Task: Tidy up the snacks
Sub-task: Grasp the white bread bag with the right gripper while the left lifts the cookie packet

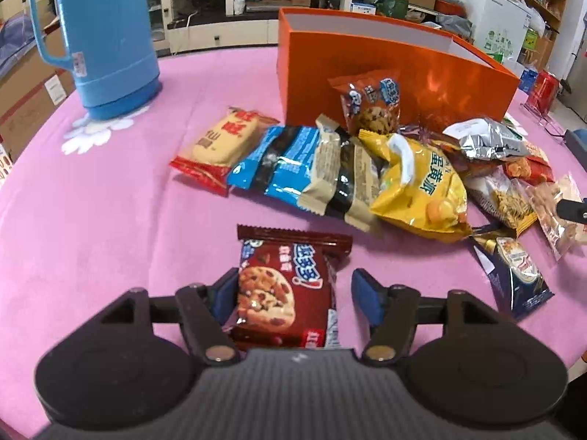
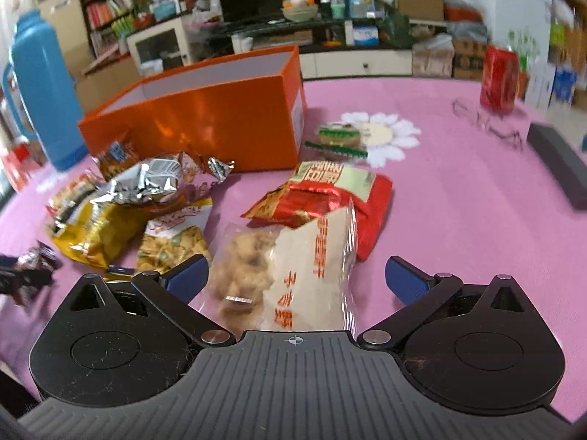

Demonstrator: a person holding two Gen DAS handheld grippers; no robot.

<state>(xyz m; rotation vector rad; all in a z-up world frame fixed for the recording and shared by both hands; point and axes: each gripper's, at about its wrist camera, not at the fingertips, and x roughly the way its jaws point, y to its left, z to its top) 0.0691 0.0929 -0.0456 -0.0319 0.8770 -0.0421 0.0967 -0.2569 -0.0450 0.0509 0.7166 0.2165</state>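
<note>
The left gripper is sitting at the bottom centre of its view with its jaws parted; the brown cookie packet is lying on the pink tablecloth between them, its left edge against the left pad, the right pad standing clear. The right gripper is standing wide apart, low in its own view, straddling a clear-and-white snack bag without pressing it. The orange box is standing open in the upper right of the left view, with the snack pile lying just in front of it. A blue thermos is occupying the upper left corner.
</note>
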